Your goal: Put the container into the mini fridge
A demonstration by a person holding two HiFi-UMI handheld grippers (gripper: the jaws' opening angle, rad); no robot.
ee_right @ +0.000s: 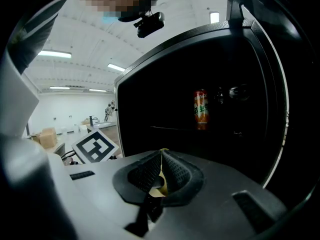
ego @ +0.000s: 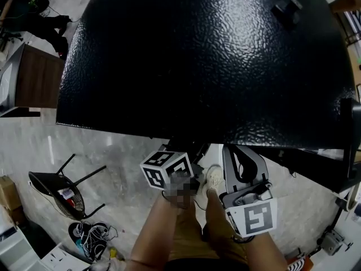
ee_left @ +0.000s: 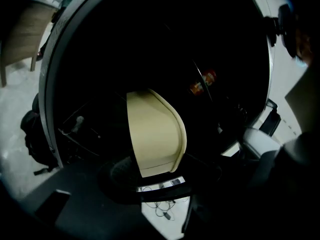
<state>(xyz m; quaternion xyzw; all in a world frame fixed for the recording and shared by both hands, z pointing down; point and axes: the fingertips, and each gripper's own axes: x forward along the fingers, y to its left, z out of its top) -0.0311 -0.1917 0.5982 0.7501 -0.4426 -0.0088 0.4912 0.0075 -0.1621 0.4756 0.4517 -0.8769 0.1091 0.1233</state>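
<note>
Two hand-held grippers up at the black textured mini fridge (ego: 203, 55), its door (ee_right: 295, 74) standing wide open off to the right of the right hand-held gripper (ee_right: 161, 159). Clamped in the left hand-held gripper (ee_left: 159, 175): the cream plastic container with the rounded corner (ee_left: 155, 131), tipped on its side and gripped across its width, jaws set well apart to span it. Carried out ahead of the jaws so as to lead into the opening first. Looks like the approach step, right at the mouth, with the dark cavity straight beyond; past the threshold or not, cannot tell.

Deeper in, up and to the right of the left hand-held gripper, an orange drinks can (ee_left: 202, 83) standing on a shelf, so better to steer below and left of it.

Right hand-held gripper alongside, jaws pressed together, pointing into the same cavity; probably just waiting clear of the other's path. Thin yellowish sliver (ee_right: 159, 188) in the seam between its pads. Pinched scrap or part of the tool, cannot tell.

Next, by the look of it: ease forward, find free shelf space, set down gently.
</note>
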